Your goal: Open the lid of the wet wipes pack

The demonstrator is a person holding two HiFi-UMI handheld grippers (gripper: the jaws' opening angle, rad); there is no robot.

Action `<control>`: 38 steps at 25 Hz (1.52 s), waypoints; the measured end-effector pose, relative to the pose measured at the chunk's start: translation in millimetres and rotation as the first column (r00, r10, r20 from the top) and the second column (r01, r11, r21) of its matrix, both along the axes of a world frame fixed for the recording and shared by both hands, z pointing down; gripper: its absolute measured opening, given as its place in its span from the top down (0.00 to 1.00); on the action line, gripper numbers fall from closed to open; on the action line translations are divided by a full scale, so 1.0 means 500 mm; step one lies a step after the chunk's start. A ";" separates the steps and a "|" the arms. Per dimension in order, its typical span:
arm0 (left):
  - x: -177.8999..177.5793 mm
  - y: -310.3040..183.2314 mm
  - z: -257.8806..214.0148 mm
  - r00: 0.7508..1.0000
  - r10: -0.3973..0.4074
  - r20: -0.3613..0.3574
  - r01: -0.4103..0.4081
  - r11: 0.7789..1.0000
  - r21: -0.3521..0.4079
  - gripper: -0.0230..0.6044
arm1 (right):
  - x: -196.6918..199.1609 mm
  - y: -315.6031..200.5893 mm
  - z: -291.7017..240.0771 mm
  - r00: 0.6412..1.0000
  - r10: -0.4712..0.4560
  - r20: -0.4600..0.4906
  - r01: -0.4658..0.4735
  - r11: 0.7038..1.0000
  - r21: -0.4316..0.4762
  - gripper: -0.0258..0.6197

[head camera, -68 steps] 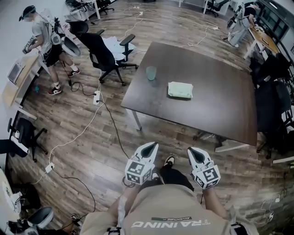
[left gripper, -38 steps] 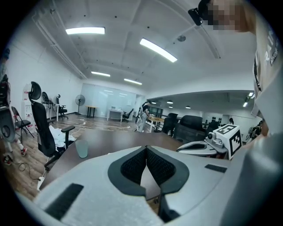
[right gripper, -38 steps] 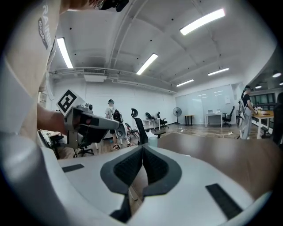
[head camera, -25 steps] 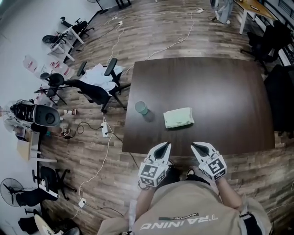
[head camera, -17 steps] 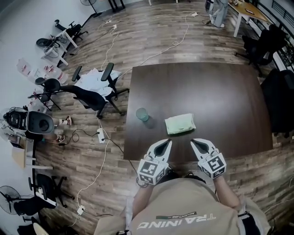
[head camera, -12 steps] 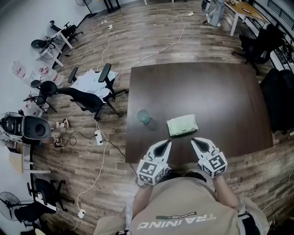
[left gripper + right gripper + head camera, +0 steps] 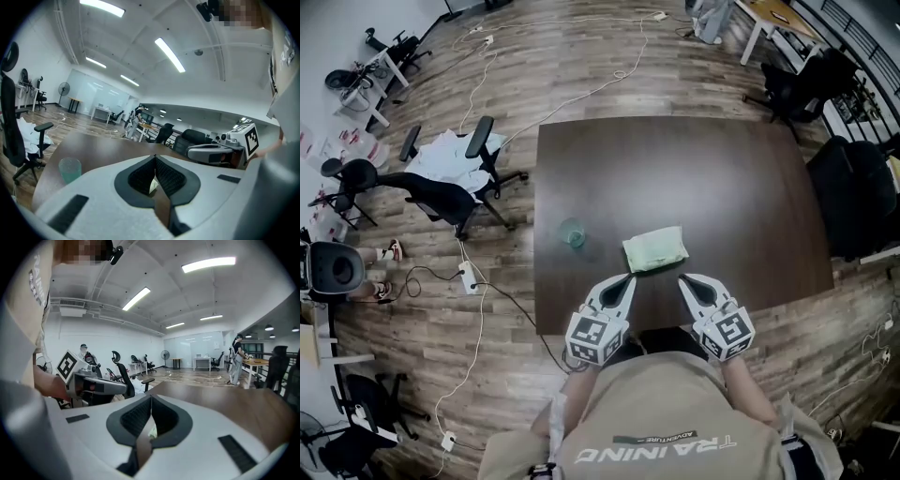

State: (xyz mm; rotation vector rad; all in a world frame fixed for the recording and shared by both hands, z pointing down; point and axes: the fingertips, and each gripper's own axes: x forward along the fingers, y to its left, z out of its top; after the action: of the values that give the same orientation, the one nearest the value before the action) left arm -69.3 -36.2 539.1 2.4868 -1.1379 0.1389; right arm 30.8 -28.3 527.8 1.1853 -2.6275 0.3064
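The wipes pack (image 7: 655, 248) lies flat on the dark bench (image 7: 722, 178), near its front edge. The left gripper (image 7: 627, 279) and right gripper (image 7: 683, 278) hover side by side just short of it, each clenched on nothing. A green cup (image 7: 573, 232) stands left of the pack, apart from it. An office chair (image 7: 441, 192) sits on the wood floor (image 7: 581, 66) beside the bench.
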 end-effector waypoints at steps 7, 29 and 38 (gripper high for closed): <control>0.018 -0.021 -0.013 0.999 -0.008 -0.044 0.007 1.000 -0.029 0.95 | 0.005 -0.041 0.022 0.998 -0.040 -0.056 0.040 0.999 -0.014 0.94; 0.108 -0.226 0.036 0.983 -0.056 0.177 0.074 0.993 -0.094 0.95 | 0.047 -0.241 0.148 0.964 -0.263 -0.044 0.260 0.964 -0.048 0.94; 0.129 -0.236 0.092 0.984 0.004 0.180 0.023 0.989 -0.146 0.95 | 0.042 -0.259 0.203 0.951 -0.296 -0.089 0.287 0.952 -0.105 0.93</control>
State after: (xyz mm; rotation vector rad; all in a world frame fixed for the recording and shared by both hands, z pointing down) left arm -4.6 -154.3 585.0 2.3747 -1.1649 0.4381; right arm 51.8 -157.7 629.3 0.7475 -2.6177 0.2941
